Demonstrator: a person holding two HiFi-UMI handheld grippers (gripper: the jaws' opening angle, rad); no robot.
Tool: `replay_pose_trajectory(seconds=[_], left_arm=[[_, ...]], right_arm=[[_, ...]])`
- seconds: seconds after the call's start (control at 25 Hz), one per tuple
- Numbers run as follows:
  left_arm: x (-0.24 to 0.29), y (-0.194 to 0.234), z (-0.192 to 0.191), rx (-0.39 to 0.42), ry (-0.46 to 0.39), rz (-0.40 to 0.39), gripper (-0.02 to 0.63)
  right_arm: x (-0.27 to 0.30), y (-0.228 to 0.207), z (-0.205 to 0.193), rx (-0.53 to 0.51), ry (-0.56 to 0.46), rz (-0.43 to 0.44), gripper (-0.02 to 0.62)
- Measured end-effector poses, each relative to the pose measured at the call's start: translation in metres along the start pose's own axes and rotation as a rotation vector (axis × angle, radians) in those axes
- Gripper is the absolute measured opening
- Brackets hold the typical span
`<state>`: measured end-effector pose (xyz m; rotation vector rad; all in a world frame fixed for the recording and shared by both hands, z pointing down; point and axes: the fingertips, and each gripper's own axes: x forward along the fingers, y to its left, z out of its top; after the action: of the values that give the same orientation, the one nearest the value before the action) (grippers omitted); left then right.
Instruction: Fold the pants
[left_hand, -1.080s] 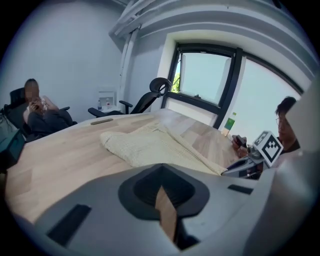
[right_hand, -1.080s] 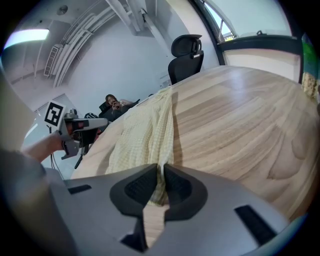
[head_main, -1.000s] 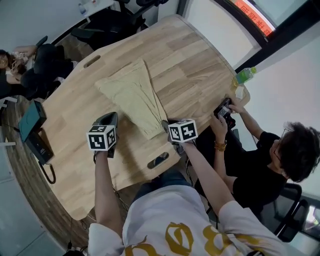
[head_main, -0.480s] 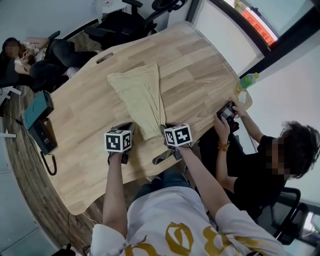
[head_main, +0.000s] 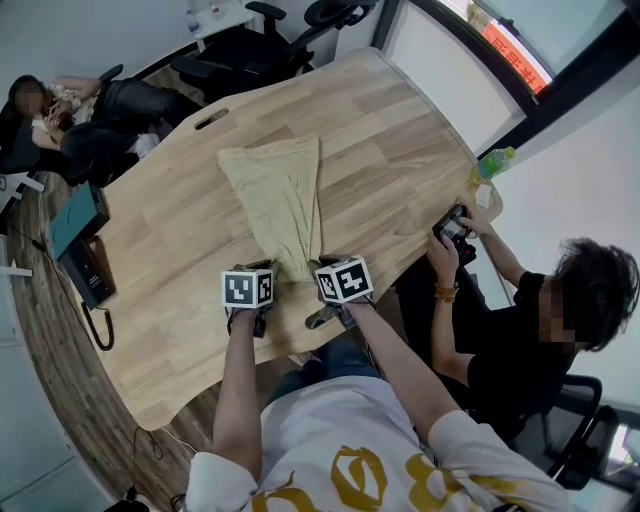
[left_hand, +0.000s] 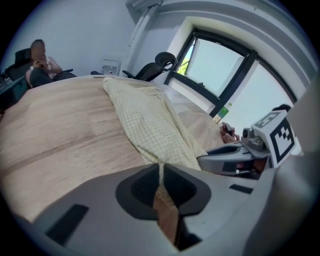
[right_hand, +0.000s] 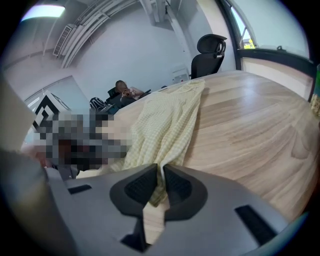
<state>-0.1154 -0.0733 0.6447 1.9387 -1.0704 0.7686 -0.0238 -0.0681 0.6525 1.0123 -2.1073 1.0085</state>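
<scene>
In the head view we see the pants (head_main: 283, 195) lying long and flat on the desk (head_main: 400, 150), but the marker cubes hide the jaws. Looking along the right gripper (right_hand: 161, 176), we see its jaws nearly closed, pinching the near end. The left gripper (left_hand: 161, 170) has just been opening a little. A thin edge of cloth seems pinched in its narrow gap.

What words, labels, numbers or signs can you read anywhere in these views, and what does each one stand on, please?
No text reads clearly.
Red sign above the window: glowing characters, too blurred to read.
Gold print on the white shirt: cut off, unreadable.
Green bottle: label too small to read.
Marker cubes: square patterns only, no words.
</scene>
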Motion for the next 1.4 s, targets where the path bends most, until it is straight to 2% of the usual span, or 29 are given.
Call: replay_pose_trajectory(seconds=[0.24,0.4,0.56,0.72,0.84,0.96,1.08,1.24,1.4], left_arm=[[-0.016,0.006,0.004,0.006,-0.065,0.029,0.046],[-0.033,0.008,0.011,0.022,-0.121,0.044,0.074],[-0.050,0.006,0.020,0.028,-0.167,0.028,0.080],[-0.065,-0.002,0.027,0.132,-0.172,-0.023,0.074],[-0.074,-0.010,0.029,0.193,-0.175,-0.056,0.066],[-0.081,-0.024,0.030,0.252,-0.200,-0.100,0.019],[-0.083,-0.030,0.029,0.298,-0.207,-0.112,0.008],[-0.080,-0.046,0.017,0.423,-0.155,-0.180,0.009],[-0.068,-0.046,0.004,0.574,-0.027,-0.176,0.011]], right_arm=[[0.000,0.009,0.004,-0.042,-0.019,-0.041,0.041],[-0.013,0.011,0.013,-0.067,-0.075,-0.070,0.089],[-0.036,0.009,0.021,-0.068,-0.124,-0.089,0.104],[-0.055,0.018,0.024,-0.081,-0.169,-0.086,0.115],[-0.062,0.027,0.025,-0.143,-0.185,-0.075,0.118],[-0.066,0.036,0.028,-0.191,-0.206,-0.047,0.118],[-0.068,0.043,0.029,-0.252,-0.211,-0.031,0.118],[-0.067,0.053,0.024,-0.308,-0.191,0.026,0.117],[-0.065,0.058,0.021,-0.373,-0.173,0.073,0.117]])
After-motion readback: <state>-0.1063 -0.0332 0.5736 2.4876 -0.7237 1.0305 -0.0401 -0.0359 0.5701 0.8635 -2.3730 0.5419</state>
